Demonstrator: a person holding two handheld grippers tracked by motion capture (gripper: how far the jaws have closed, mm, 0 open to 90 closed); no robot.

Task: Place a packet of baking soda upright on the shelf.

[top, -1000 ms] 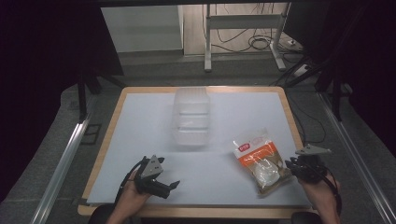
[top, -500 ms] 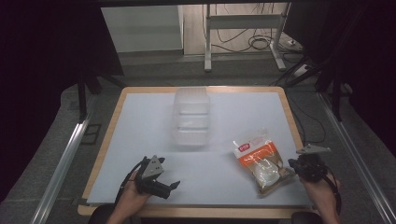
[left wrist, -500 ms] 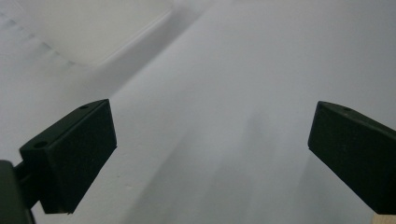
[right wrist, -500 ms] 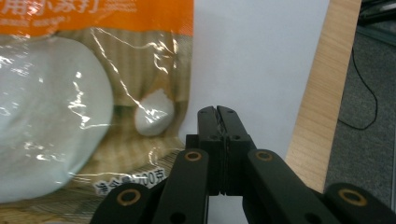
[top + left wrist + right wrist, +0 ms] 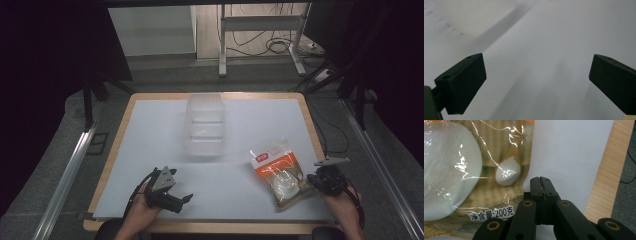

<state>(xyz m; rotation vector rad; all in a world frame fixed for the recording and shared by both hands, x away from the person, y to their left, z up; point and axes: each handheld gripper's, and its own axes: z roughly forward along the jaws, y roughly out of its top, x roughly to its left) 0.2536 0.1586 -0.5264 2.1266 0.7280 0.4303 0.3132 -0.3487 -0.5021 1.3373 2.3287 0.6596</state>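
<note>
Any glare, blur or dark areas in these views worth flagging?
High view: surroundings nearly black, table evenly lit. Right gripper view: sharp, with glare streaks on the snack bag. Left gripper view: the clear container is washed out and soft against the white surface.

The right gripper (image 5: 311, 180) has edged in toward the bag (image 5: 279, 170), jaws together

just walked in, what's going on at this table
A person holds a gripper in each hand at a white table. The right gripper, its fingers together, sits at the edge of a snack bag lying flat near the table's right side, and nothing shows between the fingers. The left gripper is open and empty over bare table at the near left. A clear plastic box sits untouched in the middle.
</note>
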